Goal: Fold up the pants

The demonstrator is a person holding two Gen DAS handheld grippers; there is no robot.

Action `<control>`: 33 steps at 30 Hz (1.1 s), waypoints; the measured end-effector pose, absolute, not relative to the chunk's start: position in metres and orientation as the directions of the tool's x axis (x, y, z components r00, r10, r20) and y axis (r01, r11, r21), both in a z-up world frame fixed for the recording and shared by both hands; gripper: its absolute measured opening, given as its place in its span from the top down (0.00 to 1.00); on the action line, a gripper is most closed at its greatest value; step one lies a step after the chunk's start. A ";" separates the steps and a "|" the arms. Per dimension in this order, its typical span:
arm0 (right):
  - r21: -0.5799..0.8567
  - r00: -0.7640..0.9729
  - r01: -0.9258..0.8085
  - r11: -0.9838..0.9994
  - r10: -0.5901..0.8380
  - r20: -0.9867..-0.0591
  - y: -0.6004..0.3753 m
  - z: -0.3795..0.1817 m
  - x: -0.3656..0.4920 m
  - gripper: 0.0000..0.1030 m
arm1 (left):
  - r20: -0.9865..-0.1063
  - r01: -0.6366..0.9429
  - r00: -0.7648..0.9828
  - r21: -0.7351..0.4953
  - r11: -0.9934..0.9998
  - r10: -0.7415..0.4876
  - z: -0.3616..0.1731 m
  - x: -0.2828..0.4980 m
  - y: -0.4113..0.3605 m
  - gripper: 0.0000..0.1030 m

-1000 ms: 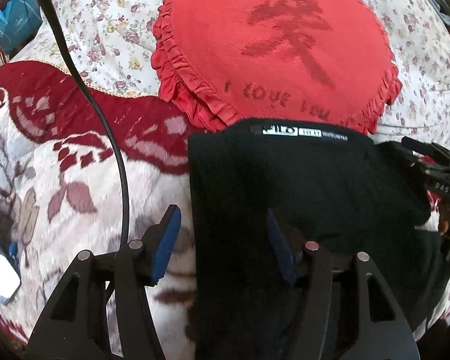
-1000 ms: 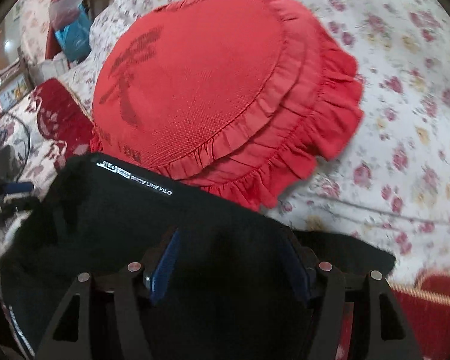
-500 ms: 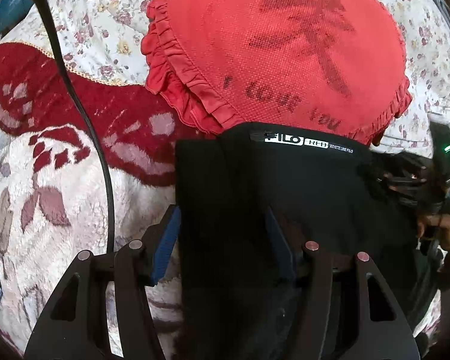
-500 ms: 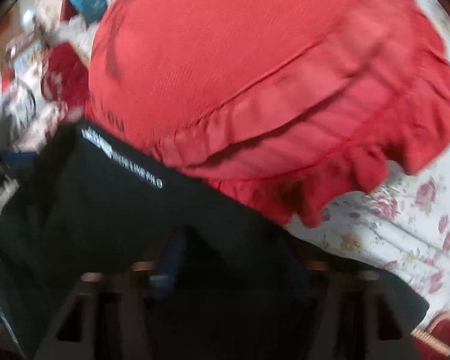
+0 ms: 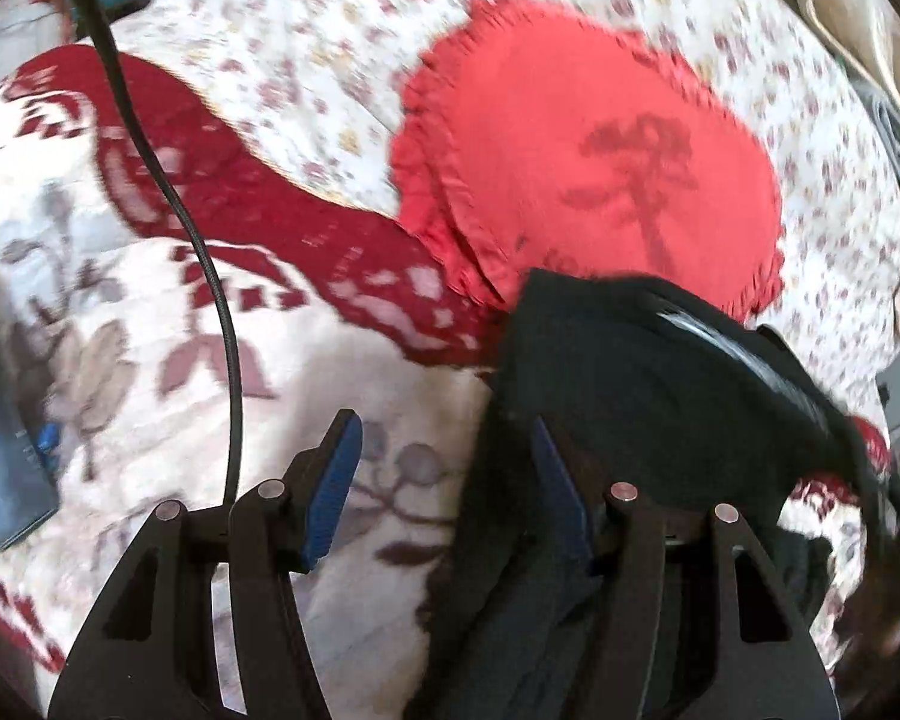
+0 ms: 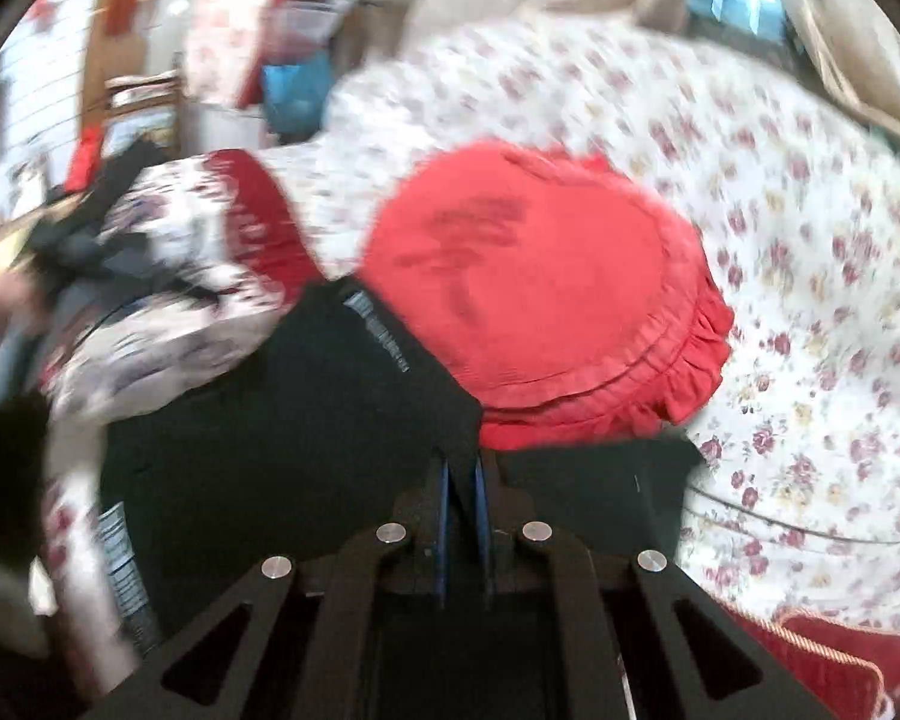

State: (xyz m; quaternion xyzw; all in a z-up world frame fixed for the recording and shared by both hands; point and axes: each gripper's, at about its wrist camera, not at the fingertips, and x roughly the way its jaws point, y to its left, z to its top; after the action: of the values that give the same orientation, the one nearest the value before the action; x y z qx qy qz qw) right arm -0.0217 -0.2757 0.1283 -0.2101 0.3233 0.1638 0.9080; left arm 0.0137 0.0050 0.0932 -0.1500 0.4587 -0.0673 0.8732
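Red ruffled cushion overlapped by black pants, floral bedspread around

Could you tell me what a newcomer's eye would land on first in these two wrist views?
Most likely the red frilled cushion lying on the floral bedspread, mid-frame in both views. Next, the black pants spread just below it, with the right gripper closing on a fold of them while the left gripper stands open at their edge.

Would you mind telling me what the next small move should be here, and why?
Probably close the left gripper on the black pants: its jaws stand apart, one finger bare over the blanket, while the right gripper is closing on a pinched fold.
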 end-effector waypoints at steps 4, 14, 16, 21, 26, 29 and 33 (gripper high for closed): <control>-0.227 0.659 -0.491 0.841 0.188 -0.728 -0.262 0.102 -0.099 0.93 | -0.748 -0.054 0.612 -0.363 0.930 -0.257 0.109 -0.008 0.024 0.43; -0.039 0.512 -0.399 0.916 0.188 -0.838 -0.278 0.048 -0.144 0.86 | -0.749 0.053 0.612 -0.283 0.958 -0.255 0.118 -0.047 -0.010 0.43; -0.023 0.567 -0.345 0.938 0.189 -0.802 -0.286 0.071 -0.137 0.64 | -0.757 0.084 0.601 -0.260 0.962 -0.257 0.111 -0.051 -0.024 0.43; 0.008 0.688 -0.212 0.977 0.155 -0.709 -0.287 0.112 -0.084 0.52 | -0.788 0.153 0.557 -0.215 0.965 -0.264 0.086 -0.055 -0.061 0.43; -0.085 0.618 -0.079 0.993 -0.018 -0.786 -0.272 0.081 0.020 0.52 | -0.801 0.147 0.546 -0.195 0.970 -0.244 0.064 -0.048 -0.079 0.43; -0.118 0.538 -0.041 0.992 -0.078 -0.839 -0.269 0.051 0.070 0.52 | -0.812 0.148 0.535 -0.182 0.972 -0.234 0.055 -0.046 -0.084 0.43; -0.063 0.452 0.007 0.998 -0.060 -0.890 -0.286 0.016 0.102 0.73 | -0.808 0.166 0.546 -0.155 0.974 -0.221 0.050 -0.046 -0.089 0.38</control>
State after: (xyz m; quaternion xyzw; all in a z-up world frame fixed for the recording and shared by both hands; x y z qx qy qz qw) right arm 0.1024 -0.2862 0.0158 -0.0250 0.5230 -0.0197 0.8517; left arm -0.0464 -0.0893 0.0497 -0.0299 0.4634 -0.1101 0.8788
